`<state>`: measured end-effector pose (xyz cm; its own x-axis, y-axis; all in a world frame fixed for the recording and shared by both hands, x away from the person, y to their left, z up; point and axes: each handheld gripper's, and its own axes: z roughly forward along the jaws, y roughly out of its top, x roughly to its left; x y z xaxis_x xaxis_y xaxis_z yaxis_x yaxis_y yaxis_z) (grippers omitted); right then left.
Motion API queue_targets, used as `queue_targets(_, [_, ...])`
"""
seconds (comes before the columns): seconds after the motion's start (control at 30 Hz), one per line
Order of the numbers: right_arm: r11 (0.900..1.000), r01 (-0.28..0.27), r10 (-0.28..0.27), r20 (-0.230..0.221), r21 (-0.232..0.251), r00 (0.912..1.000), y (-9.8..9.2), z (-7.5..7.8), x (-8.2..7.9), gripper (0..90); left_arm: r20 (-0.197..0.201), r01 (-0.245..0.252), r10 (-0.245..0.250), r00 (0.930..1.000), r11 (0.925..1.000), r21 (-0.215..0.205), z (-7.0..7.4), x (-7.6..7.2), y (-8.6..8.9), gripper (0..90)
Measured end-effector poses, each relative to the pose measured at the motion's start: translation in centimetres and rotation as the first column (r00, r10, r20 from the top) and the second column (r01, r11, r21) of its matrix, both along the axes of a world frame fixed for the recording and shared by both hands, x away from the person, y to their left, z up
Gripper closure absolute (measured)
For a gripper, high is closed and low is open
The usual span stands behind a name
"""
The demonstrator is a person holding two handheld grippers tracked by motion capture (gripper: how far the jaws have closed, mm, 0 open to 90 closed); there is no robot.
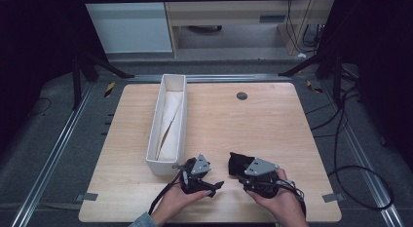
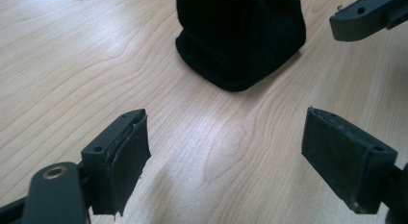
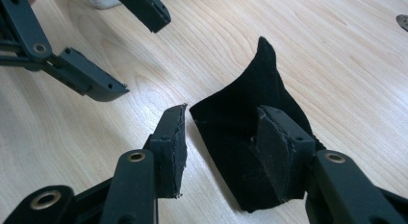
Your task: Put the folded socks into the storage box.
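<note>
Nearest the lens in the right gripper view stand the right gripper's [image 3: 219, 152] own two jaws, set about half apart astride a black cloth [image 3: 250, 137]; one pad lies over the fabric, the other stands just beside its edge with bare wood between, so no pinch is confirmed; whether the far pad presses the cloth cannot be told. No earlier picture is offered, so only the present stance is recorded.

Location of the work piece: the black cloth [image 1: 239, 164] sits on the wooden surface [image 1: 272, 124] near the person's edge, right of centre, partly under the right gripper [image 1: 243, 177]; one corner rises in a peak, which suggests it is bunched or propped rather than laid flat.

Left gripper [image 2: 223, 152]: jaws wide apart, nothing between them but bare wood; it faces the cloth [image 2: 240, 39] from close by, apart from it. In the high view the left gripper [image 1: 214, 184] lies just beside the right, both tilted toward the cloth; judged purpose, a two-handed take, one gripper to anchor an edge, the other to seize a second.

White long box [image 1: 168, 124] stands well apart to the left, open-topped, with pale cloth or paper lying inside; judged to be the likely destination, though nothing confirms it.

Risk noted: a single-layer grip may let the cloth unfold.
</note>
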<state>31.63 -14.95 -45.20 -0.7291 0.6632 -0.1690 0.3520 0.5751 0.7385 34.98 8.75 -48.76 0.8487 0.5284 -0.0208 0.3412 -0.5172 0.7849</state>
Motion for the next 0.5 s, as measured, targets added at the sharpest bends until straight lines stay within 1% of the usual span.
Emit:
queue_targets(0.13, [1.000,-0.003,0.003,-0.004,-0.010,1.0000,0.3,-0.3,0.5,53.4,-0.005,-0.002,0.002,1.0000,1.0000,0.002,-0.2,0.0,0.1,16.4])
queue_targets(0.2, [1.000,-0.003,0.004,0.010,-0.025,0.9999,0.7,-0.3,0.7,52.1,-0.006,-0.001,0.001,1.0000,1.0000,0.007,-0.3,0.0,0.2,16.5])
queue_targets(0.27, [0.999,-0.009,0.009,0.009,-0.032,0.9999,0.9,-0.4,1.0,50.2,-0.008,-0.006,0.006,0.9999,1.0000,0.003,-0.3,0.1,0.3,16.6])
queue_targets(0.4, [0.997,-0.019,0.020,0.009,-0.070,0.9998,1.5,-0.8,1.9,46.5,-0.013,0.000,0.000,0.9999,1.0000,0.004,-0.3,0.0,0.4,16.6])
queue_targets(0.43, [0.997,-0.015,0.016,0.005,-0.080,0.9999,1.6,-1.1,2.3,45.3,-0.015,0.003,-0.003,0.9999,1.0000,0.006,-0.3,0.0,0.4,16.6])
queue_targets(0.5, [0.997,-0.020,0.019,-0.016,-0.080,0.9997,1.6,-1.7,2.9,43.4,-0.017,0.002,-0.002,0.9999,1.0000,0.006,-0.4,0.0,0.4,16.7])
